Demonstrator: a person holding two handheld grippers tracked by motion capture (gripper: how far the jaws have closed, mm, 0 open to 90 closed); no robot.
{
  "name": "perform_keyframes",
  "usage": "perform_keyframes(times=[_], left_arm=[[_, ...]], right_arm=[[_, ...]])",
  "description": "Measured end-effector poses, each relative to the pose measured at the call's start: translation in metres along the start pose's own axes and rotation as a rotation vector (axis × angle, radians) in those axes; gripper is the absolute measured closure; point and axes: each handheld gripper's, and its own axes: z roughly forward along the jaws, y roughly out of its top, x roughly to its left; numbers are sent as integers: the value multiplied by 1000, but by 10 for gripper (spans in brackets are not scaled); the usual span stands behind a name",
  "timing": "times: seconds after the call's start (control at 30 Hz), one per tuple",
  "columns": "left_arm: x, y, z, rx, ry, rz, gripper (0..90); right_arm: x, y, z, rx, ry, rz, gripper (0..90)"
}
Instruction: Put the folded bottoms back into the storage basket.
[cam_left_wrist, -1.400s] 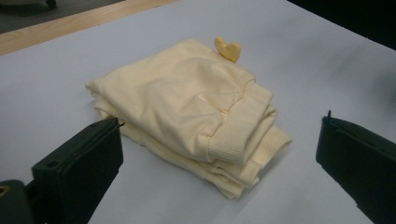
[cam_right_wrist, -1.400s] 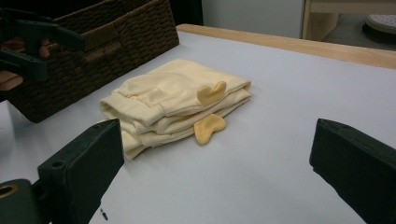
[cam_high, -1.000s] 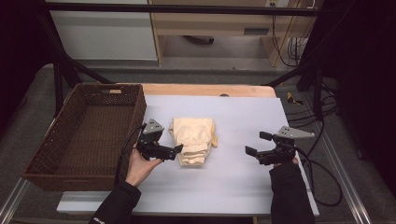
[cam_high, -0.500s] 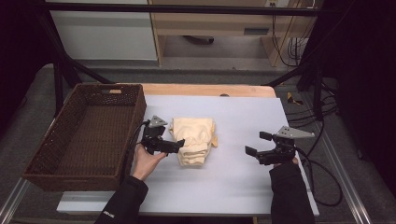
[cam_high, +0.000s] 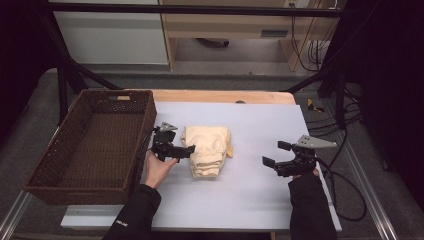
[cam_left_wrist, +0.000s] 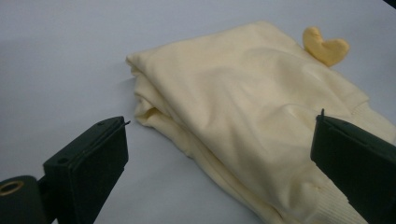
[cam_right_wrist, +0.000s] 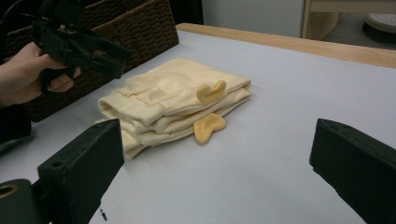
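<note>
A folded cream garment (cam_high: 207, 150) with small yellow heart-shaped flaps (cam_right_wrist: 210, 91) lies in the middle of the white table. My left gripper (cam_high: 190, 149) is at its left edge, open. In the left gripper view the garment (cam_left_wrist: 243, 107) lies between the wide-apart jaws of that gripper (cam_left_wrist: 220, 120), one jaw over bare table, the other over the cloth. My right gripper (cam_high: 274, 153) hovers open to the right of the garment, well apart from it. In the right gripper view its jaws (cam_right_wrist: 217, 127) frame the garment (cam_right_wrist: 159, 93) and the left gripper (cam_right_wrist: 114, 58) beyond.
A dark woven basket (cam_high: 45, 170) with nothing in it stands at the table's left, just behind the left hand (cam_high: 157, 167). A wooden strip (cam_high: 225, 96) runs along the table's far edge. Cables (cam_high: 345, 185) trail off the right side.
The left gripper has moved right and slightly away from the person, up to the garment's left edge. The right gripper and the garment have stayed where they were.
</note>
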Motion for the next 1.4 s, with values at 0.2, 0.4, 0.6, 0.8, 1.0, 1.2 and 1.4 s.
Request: perform_keyframes(times=[0.2,0.4,0.6,0.8,1.0,1.2,1.4], left_arm=[[7,-1,8,22,6,-31,70],[11,-3,17,42,9,-63,106],[13,-4,25,47,-38,-101,168],[16,-6,34,64,-65,-132,194],[17,-8,41,65,-88,-145,257],[18,-8,46,68,-84,-157,283],[20,-9,51,61,-96,-183,320]], right_arm=[[0,0,0,0,1,2,32],[0,0,0,0,0,1,32],[-1,0,0,-1,1,3,32],[-1,0,0,-5,2,2,32],[-1,0,0,-5,3,2,32],[-1,0,0,-6,4,3,32],[-1,0,0,-7,4,4,32]])
